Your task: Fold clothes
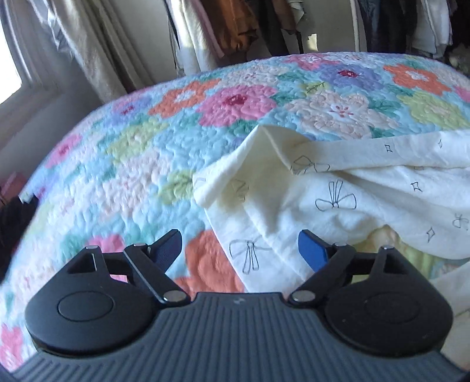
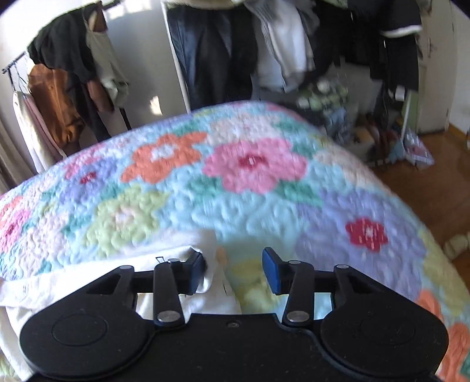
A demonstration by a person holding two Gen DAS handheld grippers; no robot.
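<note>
A cream garment [image 1: 346,199] printed with small black bows and stars lies crumpled on a floral quilt [image 1: 123,152], filling the right half of the left wrist view. My left gripper [image 1: 239,249] is open above the garment's lower left edge, with the cloth showing between its blue pads and nothing gripped. In the right wrist view the same cream garment [image 2: 97,264] lies at the lower left on the quilt [image 2: 264,191]. My right gripper [image 2: 233,271] is open, and a fold of the cloth rests against the inside of its left pad [image 2: 195,271].
Clothes hang on racks [image 1: 235,26] beyond the bed's far edge. A bright window [image 1: 8,73] is at the far left. In the right wrist view, hung clothes [image 2: 73,73], floor clutter [image 2: 352,117] and a wooden floor [image 2: 426,182] lie past the bed's right edge.
</note>
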